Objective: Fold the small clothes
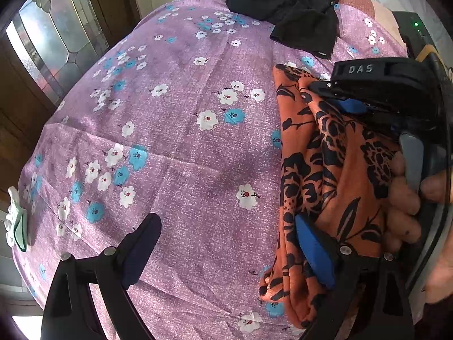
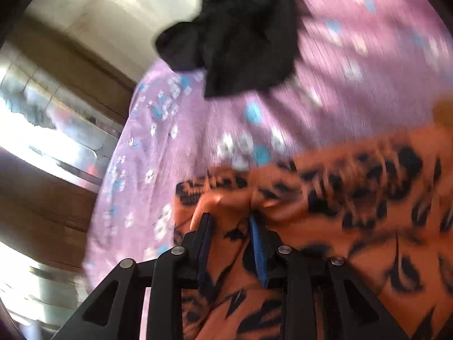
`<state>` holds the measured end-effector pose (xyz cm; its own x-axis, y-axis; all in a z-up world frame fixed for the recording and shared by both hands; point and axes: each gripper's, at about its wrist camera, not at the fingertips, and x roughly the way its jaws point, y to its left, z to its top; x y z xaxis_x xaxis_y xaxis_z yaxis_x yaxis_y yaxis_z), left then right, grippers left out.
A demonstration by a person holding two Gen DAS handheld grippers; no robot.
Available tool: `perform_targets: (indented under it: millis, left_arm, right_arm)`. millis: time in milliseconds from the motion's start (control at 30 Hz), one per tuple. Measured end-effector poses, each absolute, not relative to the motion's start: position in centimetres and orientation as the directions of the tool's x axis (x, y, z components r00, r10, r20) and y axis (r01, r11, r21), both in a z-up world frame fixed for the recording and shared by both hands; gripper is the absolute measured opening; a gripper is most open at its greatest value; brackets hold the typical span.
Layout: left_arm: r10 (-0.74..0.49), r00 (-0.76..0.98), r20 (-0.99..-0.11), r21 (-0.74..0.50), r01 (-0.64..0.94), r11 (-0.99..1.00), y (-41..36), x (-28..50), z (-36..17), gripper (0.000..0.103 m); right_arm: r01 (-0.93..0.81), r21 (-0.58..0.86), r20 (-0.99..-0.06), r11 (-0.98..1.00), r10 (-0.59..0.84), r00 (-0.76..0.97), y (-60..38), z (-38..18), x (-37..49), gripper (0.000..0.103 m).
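Observation:
An orange garment with a black floral print (image 1: 334,170) lies bunched on the right of the purple flowered bedsheet (image 1: 181,130). My left gripper (image 1: 226,243) is open wide; its right blue-padded finger (image 1: 314,252) rests against the garment's left edge, its left finger (image 1: 141,246) over bare sheet. My right gripper (image 2: 232,226) is shut on a fold of the orange garment (image 2: 354,204); it also shows in the left wrist view (image 1: 351,99), held by a hand. The right wrist view is motion-blurred.
A crumpled black garment (image 1: 300,11) lies at the far side of the sheet, also in the right wrist view (image 2: 235,34). A small white and green item (image 1: 15,221) sits at the left edge. A glass-panelled wooden door (image 1: 48,34) stands beyond the bed.

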<state>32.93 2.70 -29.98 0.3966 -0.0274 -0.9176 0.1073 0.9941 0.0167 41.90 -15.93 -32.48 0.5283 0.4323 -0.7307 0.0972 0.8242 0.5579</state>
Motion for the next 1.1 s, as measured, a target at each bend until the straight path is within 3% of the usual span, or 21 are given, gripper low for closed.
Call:
perform_targets:
  millis: [200,300,533,733,833,1000,1100]
  left_arm:
    - [-0.037,0.393,-0.919,0.006,0.109,0.994,2.6,33.1,-29.7,0.094]
    - [-0.029,0.408,-0.912,0.02,0.116,0.993,2.7,33.3,-29.4,0.094]
    - [0.019,0.429,-0.903,0.075,0.115,0.99,2.0,32.9,-29.3,0.094]
    - [0.051,0.432,-0.9,0.109,0.11,0.988,1.8,33.0,-30.1,0.094]
    - [0.069,0.444,-0.894,0.132,0.112,0.985,1.6,32.8,-30.4,0.096]
    - [0.062,0.447,-0.892,0.122,0.106,0.987,1.8,32.9,-29.9,0.096]
    - [0.064,0.527,-0.847,0.127,0.085,0.988,1.5,32.7,-27.9,0.096]
  right_arm:
    - [0.109,0.619,-0.709,0.778,0.494,0.504,-17.6,-31.8,41.2,0.031]
    - [0.121,0.707,-0.639,0.697,0.556,0.531,-20.3,-30.3,38.6,0.032]
    - [0.079,0.669,-0.626,0.739,0.503,0.596,-25.1,-26.2,28.9,0.032]
    - [0.142,0.653,-0.701,0.744,0.522,0.486,-25.4,-31.5,23.0,0.034]
    - [0.068,0.653,-0.642,0.754,0.503,0.579,-25.0,-32.5,21.1,0.034]
    - [0.049,0.621,-0.662,0.782,0.491,0.566,-24.6,-32.1,21.6,0.034]
    - [0.059,0.661,-0.643,0.748,0.523,0.56,-25.2,-32.5,21.9,0.034]
